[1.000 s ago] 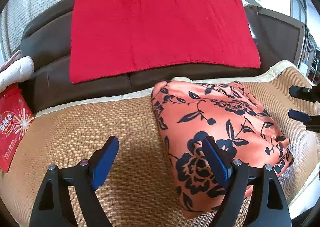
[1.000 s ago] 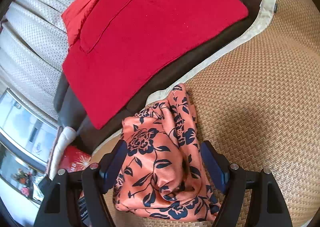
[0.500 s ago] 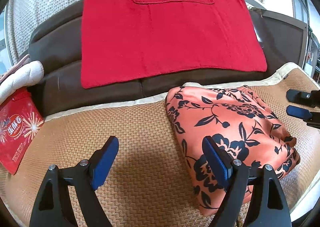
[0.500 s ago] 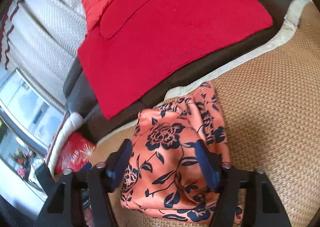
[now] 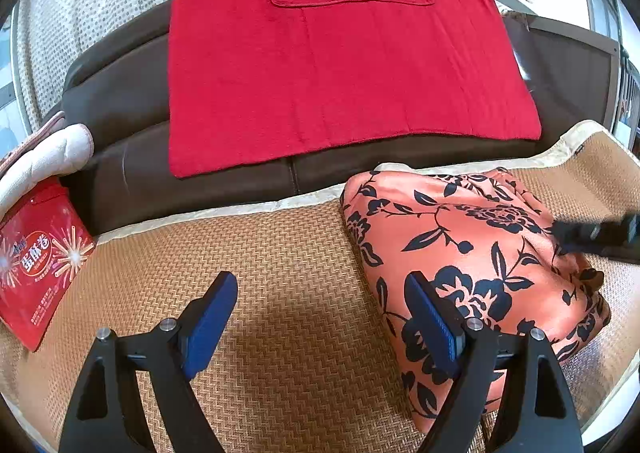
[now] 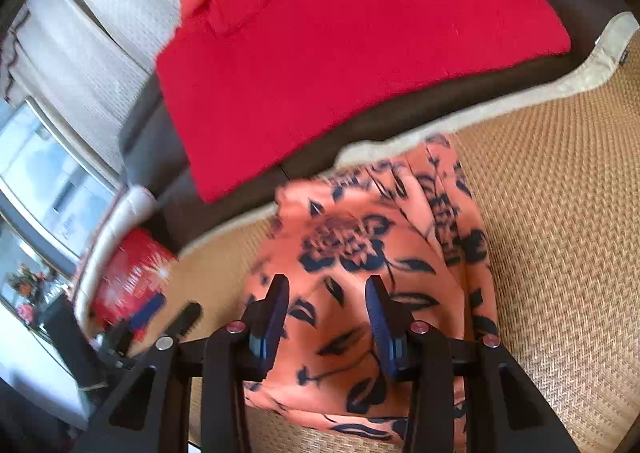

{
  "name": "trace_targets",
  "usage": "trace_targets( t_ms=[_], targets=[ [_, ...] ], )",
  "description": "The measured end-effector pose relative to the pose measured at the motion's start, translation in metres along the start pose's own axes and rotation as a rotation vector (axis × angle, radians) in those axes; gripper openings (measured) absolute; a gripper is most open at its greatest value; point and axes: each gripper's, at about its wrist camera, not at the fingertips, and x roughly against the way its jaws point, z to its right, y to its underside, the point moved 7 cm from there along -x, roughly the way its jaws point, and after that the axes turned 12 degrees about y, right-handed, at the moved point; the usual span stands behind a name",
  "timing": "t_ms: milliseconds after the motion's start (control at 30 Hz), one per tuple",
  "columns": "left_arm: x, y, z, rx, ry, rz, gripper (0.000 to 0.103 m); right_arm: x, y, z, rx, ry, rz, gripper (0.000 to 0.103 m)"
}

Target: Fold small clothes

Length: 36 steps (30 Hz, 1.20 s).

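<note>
**Floral garment mostly folded, right claw closing over it**

Orange floral garment (image 5: 460, 253) lies on the woven mat (image 5: 280, 293) as a compact folded bundle; looks near done, maybe a final tuck or press left. Right gripper (image 6: 328, 313) sits over its near part, jaws just been closing, cloth between them, pads not clearly pinching. Left gripper (image 5: 320, 317) wide apart, empty, garment just beside its right finger.
</note>
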Motion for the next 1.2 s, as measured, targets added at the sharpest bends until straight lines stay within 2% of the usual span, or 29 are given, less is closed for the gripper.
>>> trace_targets(
  t_ms=[33, 67, 100, 133, 333, 533, 567, 600, 633, 700, 867, 1200],
  targets=[
    [-0.002, 0.000, 0.001, -0.003, -0.001, -0.003, 0.086, -0.008, 0.004, 0.002, 0.003, 0.018, -0.037, 0.043],
    [-0.003, 0.000, 0.003, -0.006, -0.001, -0.006, 0.086, -0.024, 0.014, 0.007, 0.004, 0.043, -0.123, 0.040],
    [-0.004, 0.000, 0.004, -0.010, 0.000, -0.009, 0.086, -0.032, 0.018, 0.010, -0.006, 0.047, -0.160, 0.034],
    [-0.007, 0.000, 0.006, -0.014, -0.001, -0.013, 0.086, -0.034, 0.019, 0.012, -0.022, 0.041, -0.162, 0.034],
    [-0.014, 0.000, 0.015, -0.040, -0.004, -0.026, 0.086, -0.027, 0.015, 0.013, -0.023, -0.002, -0.153, 0.036],
    [-0.021, -0.001, 0.023, -0.053, 0.000, -0.034, 0.086, 0.000, -0.003, 0.021, -0.038, -0.049, -0.044, 0.038],
    [-0.022, -0.001, 0.024, -0.056, 0.001, -0.036, 0.086, 0.003, -0.007, 0.024, -0.059, -0.054, -0.030, 0.041],
    [-0.023, -0.002, 0.025, -0.057, 0.001, -0.037, 0.086, 0.005, -0.010, 0.028, -0.080, -0.054, -0.020, 0.061],
    [-0.023, -0.002, 0.025, -0.060, 0.002, -0.039, 0.086, 0.006, -0.012, 0.032, -0.102, -0.054, -0.011, 0.074],
    [-0.026, -0.001, 0.027, -0.065, 0.005, -0.044, 0.086, 0.010, -0.018, 0.042, -0.146, -0.049, 0.015, 0.074],
    [-0.031, -0.002, 0.031, -0.072, 0.009, -0.054, 0.086, 0.007, -0.022, 0.060, -0.206, -0.053, -0.003, 0.074],
    [-0.040, -0.007, 0.034, -0.069, 0.018, -0.058, 0.086, -0.002, -0.025, 0.071, -0.237, -0.052, -0.010, 0.074]
  ],
)
